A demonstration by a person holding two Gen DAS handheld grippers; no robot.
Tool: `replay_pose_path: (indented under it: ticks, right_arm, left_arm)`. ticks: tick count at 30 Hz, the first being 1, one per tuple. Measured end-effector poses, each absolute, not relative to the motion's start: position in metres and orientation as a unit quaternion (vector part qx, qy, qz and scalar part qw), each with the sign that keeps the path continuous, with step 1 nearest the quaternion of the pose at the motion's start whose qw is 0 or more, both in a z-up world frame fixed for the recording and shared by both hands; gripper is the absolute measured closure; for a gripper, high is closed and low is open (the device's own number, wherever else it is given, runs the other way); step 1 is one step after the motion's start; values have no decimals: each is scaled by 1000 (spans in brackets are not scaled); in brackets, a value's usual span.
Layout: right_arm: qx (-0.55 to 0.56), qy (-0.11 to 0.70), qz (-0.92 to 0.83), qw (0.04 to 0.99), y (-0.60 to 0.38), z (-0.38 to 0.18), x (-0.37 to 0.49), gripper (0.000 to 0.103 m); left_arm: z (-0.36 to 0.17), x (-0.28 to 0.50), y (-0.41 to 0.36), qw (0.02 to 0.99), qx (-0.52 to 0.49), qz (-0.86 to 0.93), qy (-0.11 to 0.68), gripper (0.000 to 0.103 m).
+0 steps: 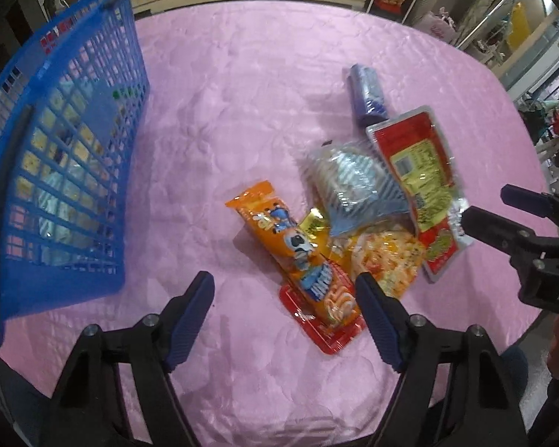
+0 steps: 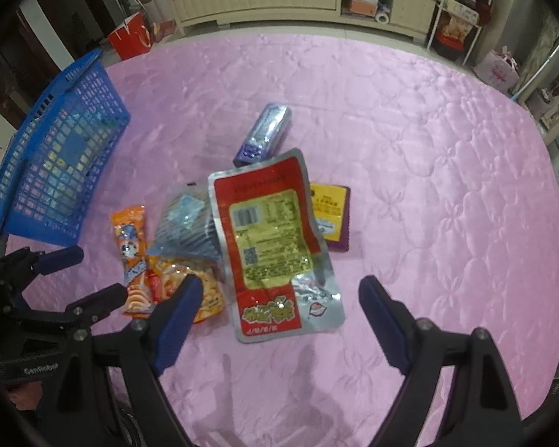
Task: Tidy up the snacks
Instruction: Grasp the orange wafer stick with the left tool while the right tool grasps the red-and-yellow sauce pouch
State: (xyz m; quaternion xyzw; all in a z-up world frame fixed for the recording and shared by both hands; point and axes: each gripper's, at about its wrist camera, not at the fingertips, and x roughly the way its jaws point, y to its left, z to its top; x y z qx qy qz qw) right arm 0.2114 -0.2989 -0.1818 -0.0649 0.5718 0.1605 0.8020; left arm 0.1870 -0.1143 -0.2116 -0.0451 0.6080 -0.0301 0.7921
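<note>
A pile of snacks lies on the pink tablecloth [image 1: 242, 93]. It holds an orange stick pack [image 1: 298, 246] on a flat red pack [image 1: 328, 331], a blue-striped clear bag [image 1: 354, 182], a yellow bag [image 1: 387, 257], a red and silver pouch [image 2: 272, 238], a purple pack [image 2: 264, 134] and a purple-yellow box [image 2: 331, 212]. My left gripper [image 1: 285, 283] is open above the orange pack's near end, the pads apart from it. My right gripper [image 2: 281, 287] is open over the red pouch's near end, not touching it. A blue mesh basket [image 1: 74, 149] with packs inside stands left.
The basket [image 2: 56, 171] sits at the table's left edge. Each gripper shows in the other's view: the right gripper [image 1: 488, 203] beside the pouch, the left gripper [image 2: 97, 272] by the orange pack [image 2: 132, 246]. Cabinets and shelves stand beyond the table's far edge.
</note>
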Motion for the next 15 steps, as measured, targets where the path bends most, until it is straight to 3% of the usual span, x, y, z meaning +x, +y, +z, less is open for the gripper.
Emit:
replay_pose_path:
  ticks: [5, 10, 12, 15]
  right_arm:
    - [-72, 579, 174, 793, -297, -194, 217, 15]
    - [-89, 580, 176, 791, -292, -203, 221, 15]
    - [-94, 583, 178, 787, -290, -208, 224, 15]
    - [-103, 587, 179, 783, -288, -215, 230, 15]
  left_arm:
    - [-226, 191, -114, 782, -59, -41, 619, 44]
    - [-224, 191, -122, 782, -67, -65, 616, 76]
    - [-221, 191, -129, 785, -50, -69, 614, 83]
    - [-220, 191, -133, 788, -42, -75, 609, 84]
